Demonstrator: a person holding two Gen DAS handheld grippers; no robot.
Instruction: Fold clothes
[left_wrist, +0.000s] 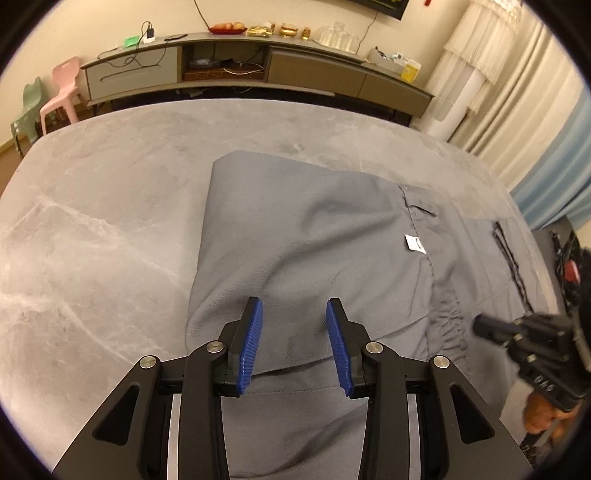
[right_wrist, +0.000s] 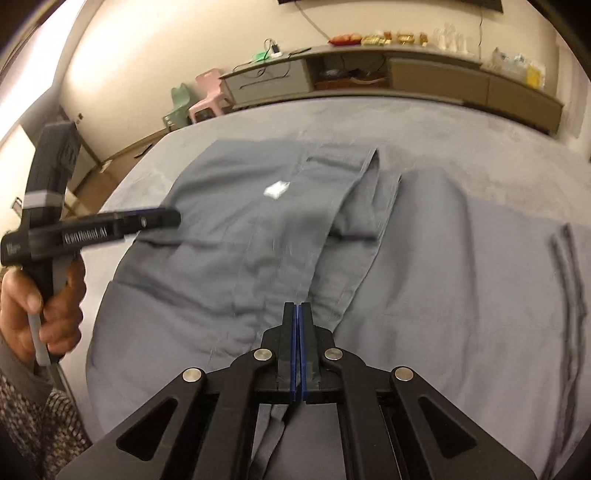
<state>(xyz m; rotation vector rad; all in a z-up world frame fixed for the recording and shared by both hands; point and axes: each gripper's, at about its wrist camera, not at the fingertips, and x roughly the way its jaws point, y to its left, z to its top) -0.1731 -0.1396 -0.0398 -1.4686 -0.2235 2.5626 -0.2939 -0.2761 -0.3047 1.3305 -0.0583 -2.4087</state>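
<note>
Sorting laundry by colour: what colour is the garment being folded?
Plain grey garment, with a small white label; clearest in the left wrist view.

The trousers (left_wrist: 314, 236) lie spread on the bed (left_wrist: 110, 192), a label (left_wrist: 415, 244) on top at about two o'clock. Beyond the bed, at twelve o'clock, stands a low cabinet (left_wrist: 221, 70); two chairs (left_wrist: 62, 92) sit at ten o'clock.

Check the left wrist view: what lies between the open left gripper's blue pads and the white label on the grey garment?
Only creased grey garment cloth lies between the left gripper and the white label; the left wrist view shows nothing else there.
</note>
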